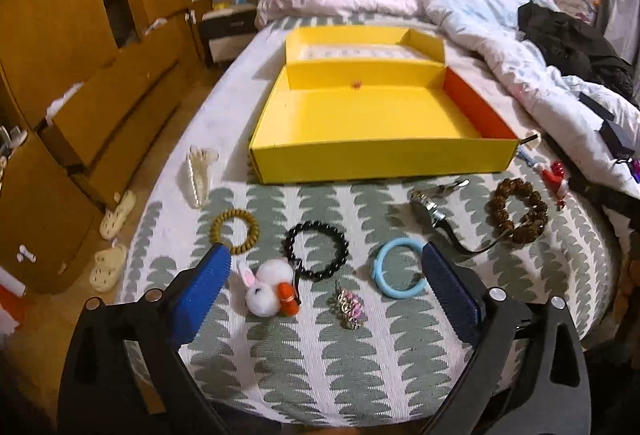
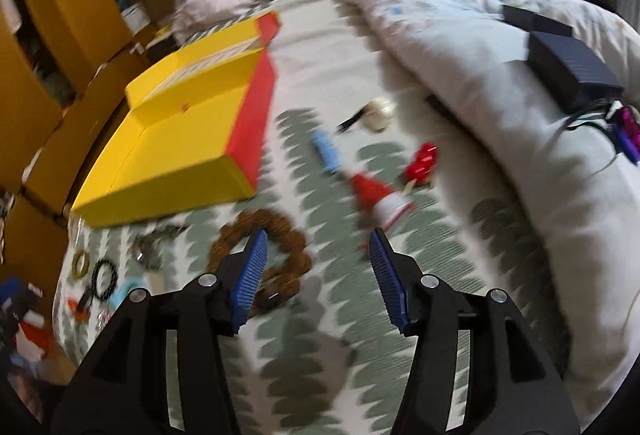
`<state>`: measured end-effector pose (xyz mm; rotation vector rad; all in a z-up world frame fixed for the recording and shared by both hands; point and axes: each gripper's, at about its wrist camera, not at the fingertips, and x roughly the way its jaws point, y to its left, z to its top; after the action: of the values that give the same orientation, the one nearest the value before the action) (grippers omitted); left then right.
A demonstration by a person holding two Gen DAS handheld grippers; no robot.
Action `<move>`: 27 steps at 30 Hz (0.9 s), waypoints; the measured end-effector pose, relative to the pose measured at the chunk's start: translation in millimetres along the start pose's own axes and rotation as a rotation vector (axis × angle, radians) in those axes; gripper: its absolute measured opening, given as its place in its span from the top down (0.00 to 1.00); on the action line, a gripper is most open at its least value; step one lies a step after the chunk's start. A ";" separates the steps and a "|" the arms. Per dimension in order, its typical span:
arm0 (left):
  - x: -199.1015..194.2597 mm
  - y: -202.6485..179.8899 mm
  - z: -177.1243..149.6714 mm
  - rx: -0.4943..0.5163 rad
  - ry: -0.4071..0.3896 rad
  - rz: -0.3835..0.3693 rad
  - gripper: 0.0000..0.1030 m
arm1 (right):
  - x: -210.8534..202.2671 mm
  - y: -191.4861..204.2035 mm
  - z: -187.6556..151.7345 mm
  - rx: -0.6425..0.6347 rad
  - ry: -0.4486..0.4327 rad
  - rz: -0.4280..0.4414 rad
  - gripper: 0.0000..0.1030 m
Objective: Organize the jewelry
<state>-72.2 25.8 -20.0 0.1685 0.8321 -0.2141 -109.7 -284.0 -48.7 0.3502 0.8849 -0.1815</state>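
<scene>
An open yellow box (image 1: pixel 372 155) with an orange side lies on the patterned bed cover; the same yellow box (image 2: pixel 172 171) shows at the left of the blurred right wrist view. My left gripper (image 1: pixel 324 259) stands wide open above a black bead bracelet (image 1: pixel 316 249), a white rabbit pompom clip (image 1: pixel 264 289), a small pink charm (image 1: pixel 350 307) and a light blue bangle (image 1: pixel 398 267). Nothing is between its pads. My right gripper (image 2: pixel 318 241) is open and empty over the cover, its left pad above a brown bead bracelet (image 2: pixel 288 231).
An olive bead ring (image 1: pixel 236 231), a pearl hair claw (image 1: pixel 198 173), a watch (image 1: pixel 432 209) and a brown bracelet (image 1: pixel 520 211) lie nearby. Red clips (image 2: pixel 420 161), a blue clip (image 2: pixel 326 151) and a cone-shaped clip (image 2: pixel 380 195) lie right of the box. Quilts (image 2: pixel 460 47) crowd the right.
</scene>
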 end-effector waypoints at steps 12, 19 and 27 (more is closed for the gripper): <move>7.3 1.2 -7.4 -0.006 0.013 0.066 0.06 | 13.9 45.2 -32.8 -0.125 0.046 -0.062 0.25; 0.9 0.1 -7.7 0.001 -0.030 0.092 0.06 | 13.8 54.8 -42.6 -0.161 0.050 -0.061 0.24; 3.4 -1.7 -5.2 0.001 -0.036 0.099 0.06 | 14.0 59.8 -43.2 -0.193 0.051 -0.068 0.24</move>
<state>-74.2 24.9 -26.1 0.2056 0.7859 -0.1237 -114.4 -212.5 -71.4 0.1460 0.9572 -0.1488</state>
